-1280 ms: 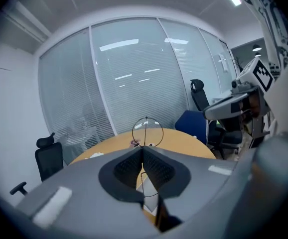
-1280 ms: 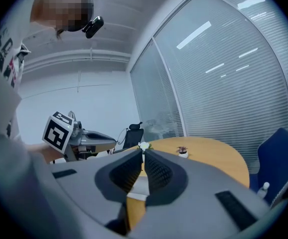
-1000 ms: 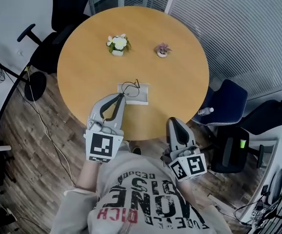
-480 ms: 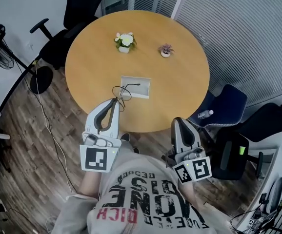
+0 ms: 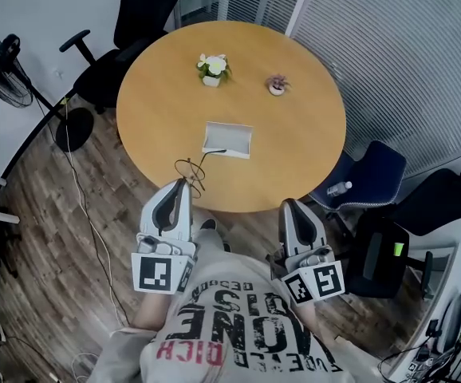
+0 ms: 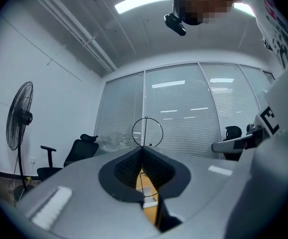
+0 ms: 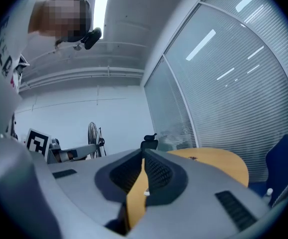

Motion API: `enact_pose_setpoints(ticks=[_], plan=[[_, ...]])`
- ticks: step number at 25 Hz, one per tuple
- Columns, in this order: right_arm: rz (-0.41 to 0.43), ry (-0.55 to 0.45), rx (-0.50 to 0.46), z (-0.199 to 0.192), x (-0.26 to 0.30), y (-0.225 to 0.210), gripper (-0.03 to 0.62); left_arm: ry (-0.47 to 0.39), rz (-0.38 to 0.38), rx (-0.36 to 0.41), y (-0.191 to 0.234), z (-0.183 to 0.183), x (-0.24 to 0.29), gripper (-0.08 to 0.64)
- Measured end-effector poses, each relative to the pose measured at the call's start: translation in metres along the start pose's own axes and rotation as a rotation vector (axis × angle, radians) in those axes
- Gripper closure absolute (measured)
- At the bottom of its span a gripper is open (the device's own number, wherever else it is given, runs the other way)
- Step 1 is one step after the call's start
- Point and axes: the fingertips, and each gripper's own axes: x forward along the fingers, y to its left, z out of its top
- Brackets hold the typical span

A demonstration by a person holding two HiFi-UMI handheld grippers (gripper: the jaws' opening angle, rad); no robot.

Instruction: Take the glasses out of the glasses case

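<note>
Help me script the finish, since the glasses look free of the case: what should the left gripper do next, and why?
Probably move forward and lower the glasses onto bare table beside the case. The left gripper is shut on their thin frame, holding them over the table's near edge, clear of the white case. The right gripper is shut and empty.

Left gripper, level at the desk's near edge, pinches the glasses; right gripper, closed and empty, sits beside that edge.
</note>
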Motion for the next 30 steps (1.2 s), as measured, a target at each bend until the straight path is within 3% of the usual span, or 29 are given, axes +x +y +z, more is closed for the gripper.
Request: enact_pose_setpoints(ticks=[6,30], plan=[[0.006,0.012,-0.004,-0.004,-0.002,0.002,0.568,0.083,0.007,0.033,-0.004,-0.019,-0.016,0.543],[0.023,0.035,-0.027,-0.012,0.005,0.008,0.568,0.075,-0.019,0.033,-0.006,-0.016,-0.010,0.541]])
